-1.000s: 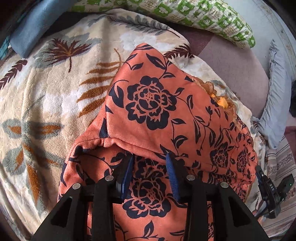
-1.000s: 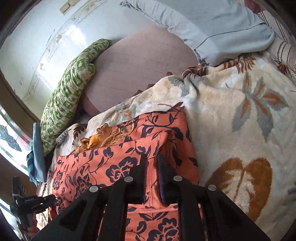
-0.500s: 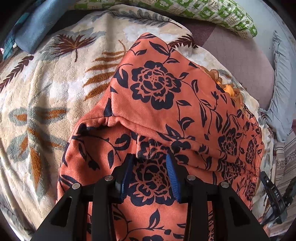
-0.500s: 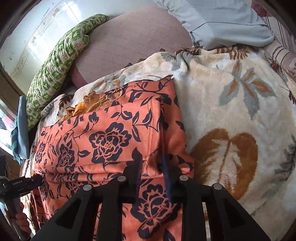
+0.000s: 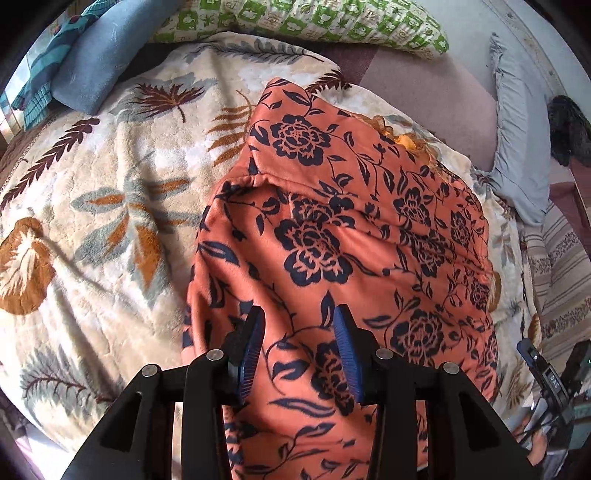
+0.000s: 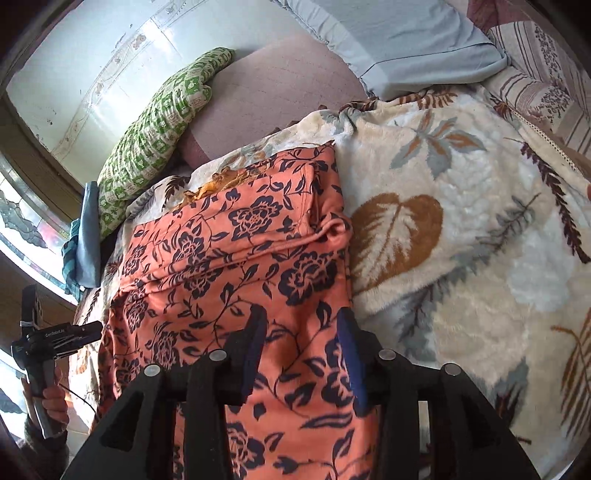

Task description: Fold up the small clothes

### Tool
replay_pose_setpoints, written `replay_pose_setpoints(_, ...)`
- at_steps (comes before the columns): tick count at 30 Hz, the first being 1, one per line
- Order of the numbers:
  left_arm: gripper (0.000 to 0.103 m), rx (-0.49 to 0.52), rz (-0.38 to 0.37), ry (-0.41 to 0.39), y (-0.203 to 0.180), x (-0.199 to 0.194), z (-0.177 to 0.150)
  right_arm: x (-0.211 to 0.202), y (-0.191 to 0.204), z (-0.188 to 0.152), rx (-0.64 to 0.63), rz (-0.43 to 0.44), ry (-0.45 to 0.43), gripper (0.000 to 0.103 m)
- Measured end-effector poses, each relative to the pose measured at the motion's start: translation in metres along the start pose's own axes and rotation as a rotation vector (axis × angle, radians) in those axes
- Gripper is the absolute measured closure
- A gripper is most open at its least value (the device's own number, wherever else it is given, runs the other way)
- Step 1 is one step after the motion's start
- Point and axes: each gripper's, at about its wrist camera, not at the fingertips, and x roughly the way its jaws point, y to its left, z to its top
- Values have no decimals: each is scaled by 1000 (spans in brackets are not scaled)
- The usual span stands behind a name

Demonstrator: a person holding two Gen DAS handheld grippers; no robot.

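An orange garment with dark blue flowers point(image 5: 332, 206) lies on the leaf-patterned blanket point(image 5: 110, 206), its far part folded over so a rolled edge crosses it. My left gripper point(image 5: 299, 317) hovers over the near half. Its jaws are opening, and its blue pads point(image 5: 253, 347) stand clear of the cloth. In the right wrist view the same garment point(image 6: 240, 258) lies along the blanket point(image 6: 461, 258). My right gripper point(image 6: 301, 317) hangs over its right side, jaws opening, with cloth showing behind the gap and nothing pinched.
A green-checked pillow point(image 5: 314, 18) and a pale blue pillow point(image 5: 517, 147) lie at the head of the bed on a pink sheet point(image 6: 277, 96). A folded blue cloth point(image 5: 96, 62) sits far left. A hand point(image 6: 48, 402) holds the other tool at the left edge.
Both grippers let go of the folded edge and drew back toward me and upward. The right jaws went from nearly shut to wide; the fold now rests on the garment.
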Motion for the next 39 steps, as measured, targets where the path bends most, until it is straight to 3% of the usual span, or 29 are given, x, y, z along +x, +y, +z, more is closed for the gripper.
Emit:
replay_pose_setpoints(2, 54, 35, -9, 28, 17, -17, -15, -13, -7, -20, -6, 6, 18, 52)
replay_pose_setpoints(9, 54, 38, -21, 81, 71, -47, -61, -25, -40, -80, 42, -36, 90, 50)
replay_pose_setpoints(15, 53, -13, -178, 148, 88, -36, -90, -21, -60, -103, 135, -15, 125, 50)
replay_pose_setpoints(20, 55, -8, -111, 173, 92, -22, -99, -12, -51, -112, 104, 14, 156, 51)
replay_pose_setpoints(21, 67, -9, -98, 160, 94, -25, -97, -12, -46, -113, 75, 22, 154, 62)
replay_pose_setpoints(22, 83, -23, -103, 155, 99, -29, -97, -12, -39, -114, 38, 34, 154, 93)
replay_pose_setpoints(23, 87, -53, -121, 149, 107, -35, -96, -12, -32, -115, 6, 49, 163, 97)
replay_pose_setpoints(24, 87, -82, -124, 138, 117, -42, -96, -16, -27, -115, -12, 65, 158, 98)
replay_pose_setpoints(28, 87, -110, 3, 148, 140, -46, -110, -35, -23, -113, -37, 73, 117, 98)
replay_pose_setpoints(31, 88, -144, -35, 130, 148, -50, -120, -19, -38, -120, -17, -1, 181, 98)
replay_pose_setpoints(35, 87, -142, -108, 132, 156, -63, -122, -15, -48, -123, 66, 27, 185, 90)
replay_pose_setpoints(38, 75, -122, -164, 120, 162, -71, -117, -22, -48, -118, 83, 54, 166, 84)
replay_pose_setpoints(39, 67, -113, -183, 111, 160, -74, -115, -25, -49, -117, 96, 61, 158, 73)
